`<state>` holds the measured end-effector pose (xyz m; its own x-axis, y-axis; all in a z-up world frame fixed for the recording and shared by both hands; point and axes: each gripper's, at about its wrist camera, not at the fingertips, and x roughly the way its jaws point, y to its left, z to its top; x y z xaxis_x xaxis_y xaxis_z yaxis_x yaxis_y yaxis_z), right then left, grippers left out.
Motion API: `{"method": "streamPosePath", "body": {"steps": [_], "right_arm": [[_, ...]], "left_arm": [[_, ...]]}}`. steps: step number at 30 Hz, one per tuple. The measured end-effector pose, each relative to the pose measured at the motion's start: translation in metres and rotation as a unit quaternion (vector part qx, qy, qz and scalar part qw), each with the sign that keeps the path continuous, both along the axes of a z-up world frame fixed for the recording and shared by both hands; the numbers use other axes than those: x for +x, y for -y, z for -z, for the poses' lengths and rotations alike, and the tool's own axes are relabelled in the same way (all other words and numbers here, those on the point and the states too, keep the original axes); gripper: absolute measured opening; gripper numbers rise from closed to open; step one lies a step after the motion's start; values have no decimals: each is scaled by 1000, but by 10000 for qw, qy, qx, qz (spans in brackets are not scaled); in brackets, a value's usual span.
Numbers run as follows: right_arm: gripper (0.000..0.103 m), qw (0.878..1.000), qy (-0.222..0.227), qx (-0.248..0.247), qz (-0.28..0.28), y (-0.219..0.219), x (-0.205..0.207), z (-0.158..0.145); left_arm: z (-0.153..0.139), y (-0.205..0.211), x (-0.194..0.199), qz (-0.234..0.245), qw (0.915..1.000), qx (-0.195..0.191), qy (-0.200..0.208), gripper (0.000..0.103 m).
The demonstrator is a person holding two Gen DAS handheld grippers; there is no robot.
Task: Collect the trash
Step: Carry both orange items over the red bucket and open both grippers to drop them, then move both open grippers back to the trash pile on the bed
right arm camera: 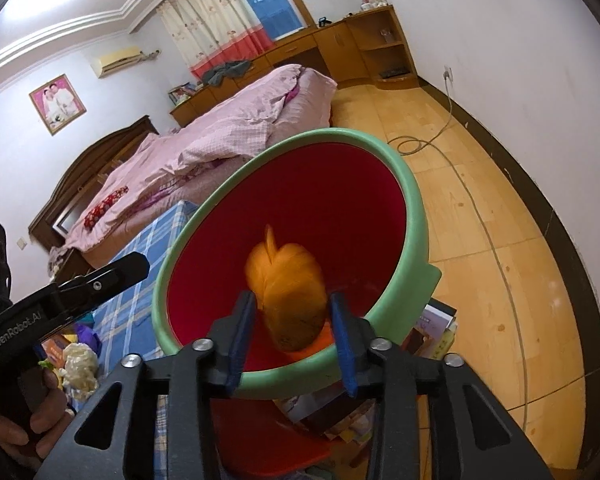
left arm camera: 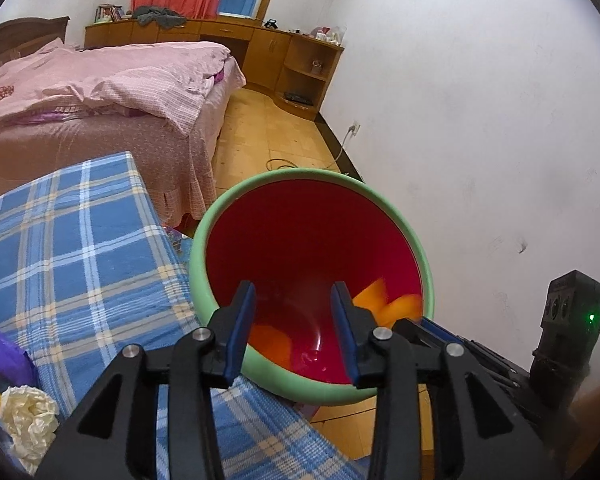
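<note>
A bin with a green rim and a red inside stands just beyond both grippers. My left gripper hangs open over its mouth with nothing between the fingers. Orange scraps lie inside the bin. My right gripper is open too. A blurred orange peel-like piece is loose between its fingertips, over the bin's inside. A crumpled cream paper ball lies on the blue plaid cloth at the left.
A purple bag lies by the paper ball. A bed with pink bedding stands behind the plaid surface. Books are stacked under the bin's right side. A cable runs over the wooden floor toward the white wall.
</note>
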<state>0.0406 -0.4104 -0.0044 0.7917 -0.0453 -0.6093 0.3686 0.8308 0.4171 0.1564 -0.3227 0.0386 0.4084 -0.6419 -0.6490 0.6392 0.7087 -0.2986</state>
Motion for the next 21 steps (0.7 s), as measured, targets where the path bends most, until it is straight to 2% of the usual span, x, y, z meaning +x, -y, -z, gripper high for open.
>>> {"method": "streamPosePath", "body": {"steps": [3, 4, 12, 21], "right_arm": [[59, 10000, 84, 9, 18, 0, -2, -4], [60, 9999, 107, 5, 22, -1, -4, -6], [60, 9998, 204, 41, 54, -9, -14, -16], [60, 9995, 299, 29, -87, -31, -23, -31]], "left_arm": [[-2, -2, -2, -52, 10000, 54, 12, 38], [-3, -5, -4, -67, 10000, 73, 6, 38], [-18, -25, -16, -204, 9998, 2, 82, 38], [-35, -67, -33, -580, 9982, -40, 161, 38]]}}
